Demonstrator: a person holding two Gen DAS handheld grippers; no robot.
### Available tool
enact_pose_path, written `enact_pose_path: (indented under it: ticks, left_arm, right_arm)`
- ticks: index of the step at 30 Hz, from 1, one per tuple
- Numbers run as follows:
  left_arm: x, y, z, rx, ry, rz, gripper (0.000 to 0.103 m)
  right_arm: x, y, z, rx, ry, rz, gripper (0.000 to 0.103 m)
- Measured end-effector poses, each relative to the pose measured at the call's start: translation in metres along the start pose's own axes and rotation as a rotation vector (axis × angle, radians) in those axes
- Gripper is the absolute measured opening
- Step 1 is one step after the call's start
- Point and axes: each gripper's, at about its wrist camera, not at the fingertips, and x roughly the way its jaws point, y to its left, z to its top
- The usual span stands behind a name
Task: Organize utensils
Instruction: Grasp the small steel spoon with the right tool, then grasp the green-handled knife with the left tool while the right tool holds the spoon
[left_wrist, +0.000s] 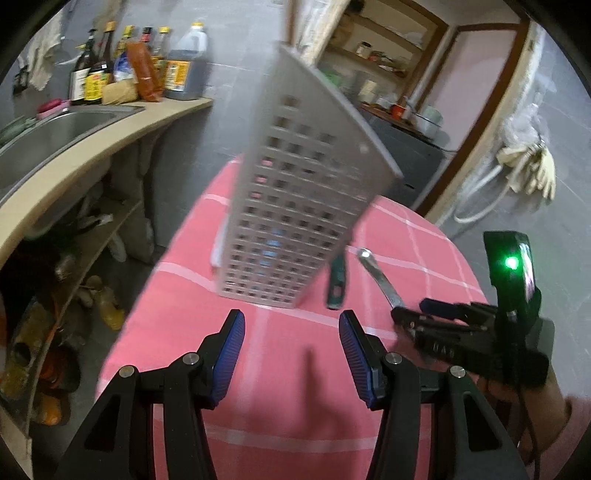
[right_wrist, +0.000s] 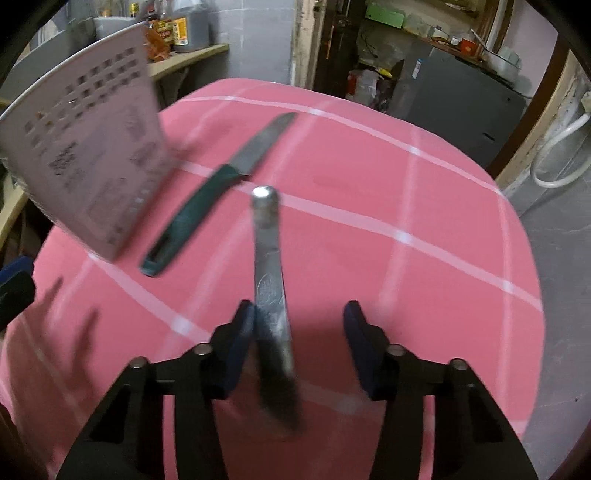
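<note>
A tall white perforated utensil holder (left_wrist: 295, 206) stands on the pink checked tablecloth (left_wrist: 280, 398), with something blue showing through its holes; it also shows at the left of the right wrist view (right_wrist: 88, 158). A green-handled knife (right_wrist: 218, 192) lies beside it on the cloth, also seen in the left wrist view (left_wrist: 335, 284). My left gripper (left_wrist: 291, 354) is open and empty just in front of the holder. My right gripper (right_wrist: 299, 350) is open; a blurred metal utensil handle (right_wrist: 271, 273) lies between its fingers, close against the left finger (right_wrist: 240, 347).
A counter with a steel sink (left_wrist: 55, 133) and several sauce bottles (left_wrist: 140, 66) runs along the left. Cluttered shelves sit under it (left_wrist: 55, 295). A dark cabinet (right_wrist: 461, 96) and a doorway stand behind the table. The tablecloth's right edge (right_wrist: 532, 266) drops to grey floor.
</note>
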Motion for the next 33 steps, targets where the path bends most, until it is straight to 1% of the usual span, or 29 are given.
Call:
enact_pose_path:
  ticks: [1,3,6,10,12,15,21,24,26,29,33]
  left_arm:
    - [0.001,-0.006,-0.001,0.01,0.001,-0.012,0.051]
    - [0.003,-0.016,-0.003,0.034,0.003,-0.028,0.051]
    - [0.008,-0.035,-0.007,0.075,0.009,-0.054,0.051]
    - [0.017,-0.057,-0.009,0.122,0.02,-0.062,0.051]
    - [0.023,-0.063,-0.008,0.127,0.019,-0.062,0.051]
    - [0.032,-0.072,0.0,0.13,0.011,-0.047,0.051]
    - [0.056,-0.083,0.017,0.12,-0.01,0.004,0.051]
    - [0.066,-0.088,0.022,0.124,-0.02,0.031,0.051]
    - [0.074,-0.089,0.026,0.113,-0.014,0.057,0.051]
    - [0.08,-0.09,0.031,0.097,-0.013,0.071,0.051]
    - [0.092,-0.098,0.035,0.101,0.006,0.1,0.051]
  right_arm:
    - [0.001,-0.005,0.003,-0.007,0.002,0.012,0.032]
    - [-0.004,-0.012,0.002,-0.035,0.001,0.044,0.024]
    - [-0.008,-0.022,0.004,-0.067,0.003,0.08,0.016]
    - [-0.012,-0.037,0.003,-0.079,-0.006,0.106,0.015]
    - [-0.012,-0.047,0.004,-0.084,-0.012,0.12,0.015]
    - [-0.016,-0.058,0.005,-0.099,-0.02,0.139,0.016]
    - [-0.01,-0.072,0.005,-0.12,-0.031,0.211,0.014]
    - [-0.006,-0.086,0.006,-0.095,-0.039,0.245,0.014]
    - [-0.003,-0.092,0.004,-0.081,-0.041,0.254,0.014]
    - [-0.003,-0.102,-0.002,-0.054,-0.047,0.262,0.014]
    - [0.005,-0.117,0.002,0.012,-0.055,0.275,0.012]
